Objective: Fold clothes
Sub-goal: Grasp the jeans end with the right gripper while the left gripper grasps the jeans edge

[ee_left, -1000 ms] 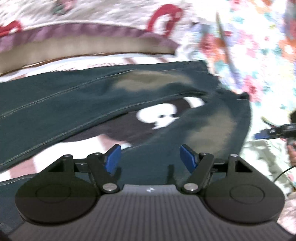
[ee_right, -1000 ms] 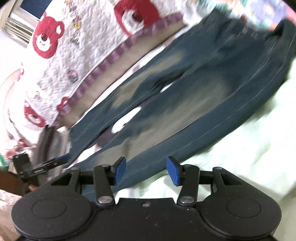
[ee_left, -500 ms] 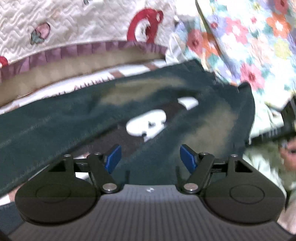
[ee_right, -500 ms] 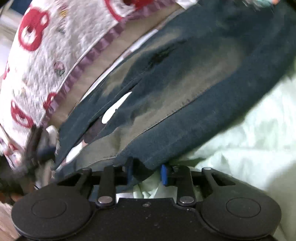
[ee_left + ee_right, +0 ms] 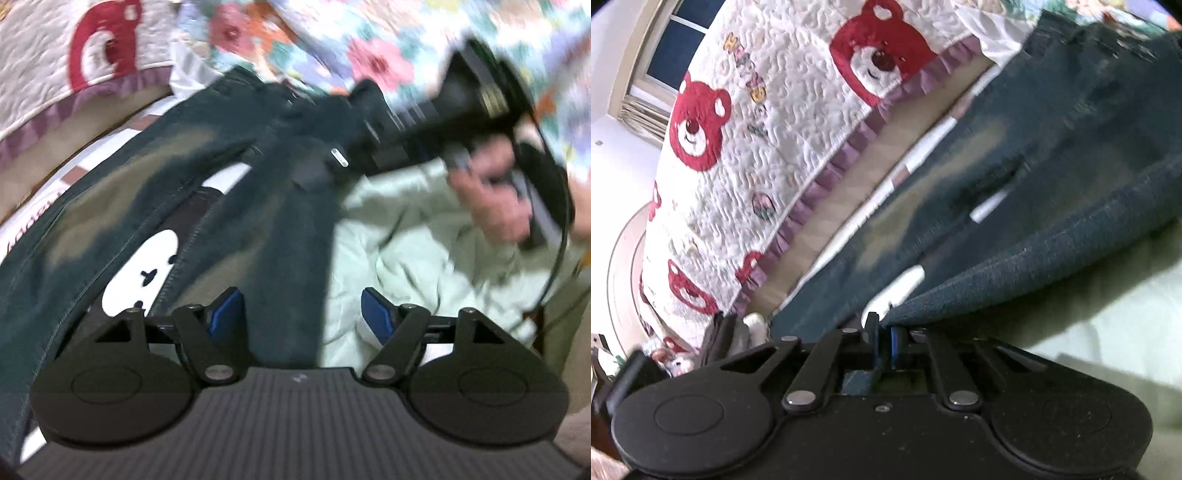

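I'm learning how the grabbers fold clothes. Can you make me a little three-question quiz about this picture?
1. True or false: the right gripper pinches the edge of the jeans.
2. Which animal is printed in red on the quilt? A cat, B bear, C duck.
3. Fill in: the left gripper hovers over the jeans with its jaws ____.

Key: 1 true; 2 B; 3 open.
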